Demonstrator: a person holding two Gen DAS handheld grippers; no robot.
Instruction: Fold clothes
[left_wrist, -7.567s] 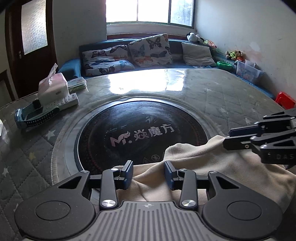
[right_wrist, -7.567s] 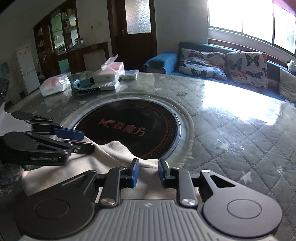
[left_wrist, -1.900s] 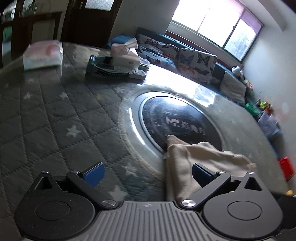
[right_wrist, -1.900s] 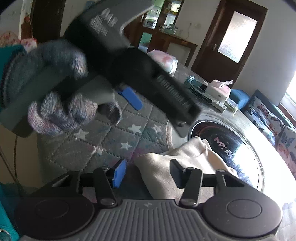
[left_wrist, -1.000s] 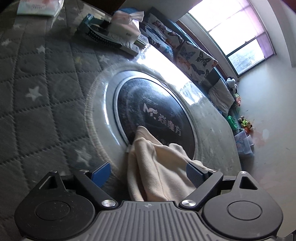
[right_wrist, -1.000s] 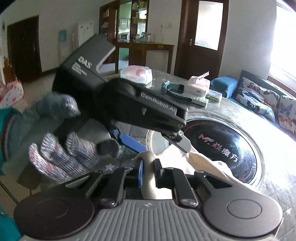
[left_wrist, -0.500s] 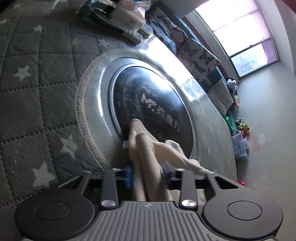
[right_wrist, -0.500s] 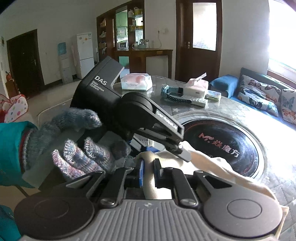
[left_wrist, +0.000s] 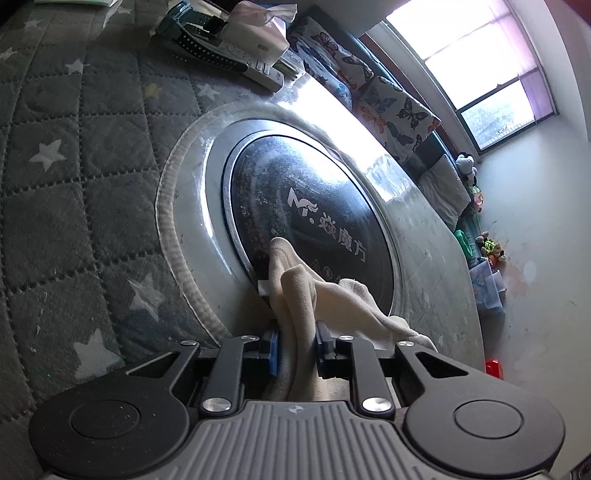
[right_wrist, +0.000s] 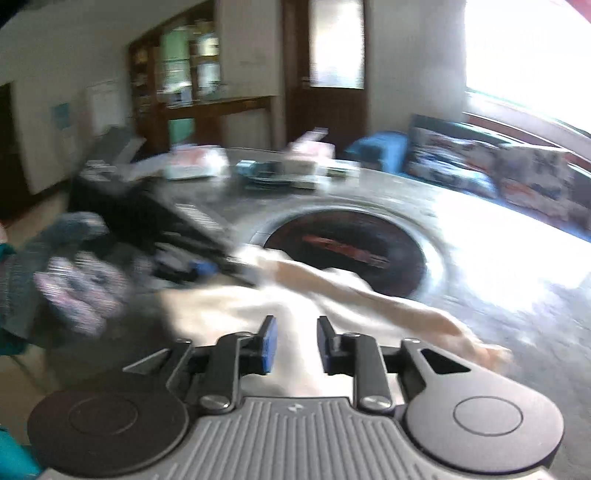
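A cream garment (left_wrist: 295, 288) lies bunched on the round table, its tip on the black glass disc (left_wrist: 314, 192). My left gripper (left_wrist: 297, 347) is shut on a thick fold of it. In the blurred right wrist view the garment (right_wrist: 369, 295) stretches from the left gripper (right_wrist: 221, 264), held by a gloved hand (right_wrist: 74, 284), towards the lower right. My right gripper (right_wrist: 295, 343) hangs over the cloth with its jaws partly apart, and pale fabric shows in the gap.
A grey quilted star cover (left_wrist: 74, 184) surrounds the disc. A tissue box (left_wrist: 255, 33) and a blue-grey tray (left_wrist: 199, 40) stand at the table's far side. Behind is a sofa with butterfly cushions (left_wrist: 399, 110). Cabinets and a door (right_wrist: 332, 74) line the far wall.
The right gripper's jaws have widened from their tight pinch on the cloth, and its view swings fast. The left gripper stays shut on the fold, drawn slightly closer.
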